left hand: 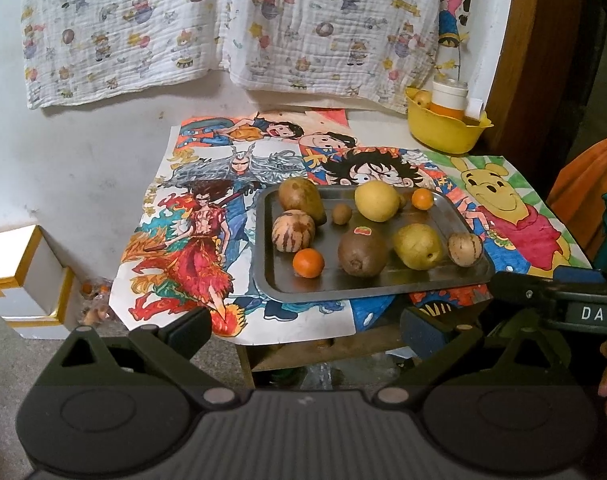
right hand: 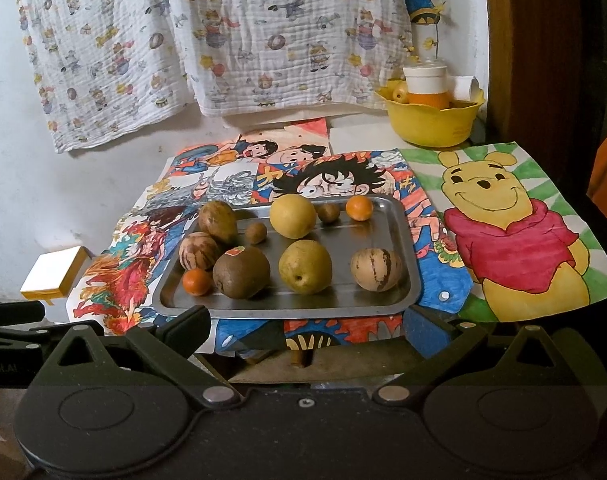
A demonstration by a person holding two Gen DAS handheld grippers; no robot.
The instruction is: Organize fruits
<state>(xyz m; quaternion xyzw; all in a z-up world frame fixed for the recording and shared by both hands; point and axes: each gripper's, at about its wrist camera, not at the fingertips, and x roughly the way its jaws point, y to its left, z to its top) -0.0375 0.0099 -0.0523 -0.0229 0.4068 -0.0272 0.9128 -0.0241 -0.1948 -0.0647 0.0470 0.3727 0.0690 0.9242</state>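
A metal tray on a cartoon-covered table holds several fruits: a large kiwi, two striped melons, yellow pears, a round yellow fruit, two small oranges, a brown pear and small kiwis. My left gripper is open and empty, in front of the tray. My right gripper is open and empty at the tray's near edge.
A yellow bowl with a jar and fruit stands at the back right. A patterned cloth hangs on the wall behind. White and gold boxes sit on the floor at left. The right gripper's body shows at right.
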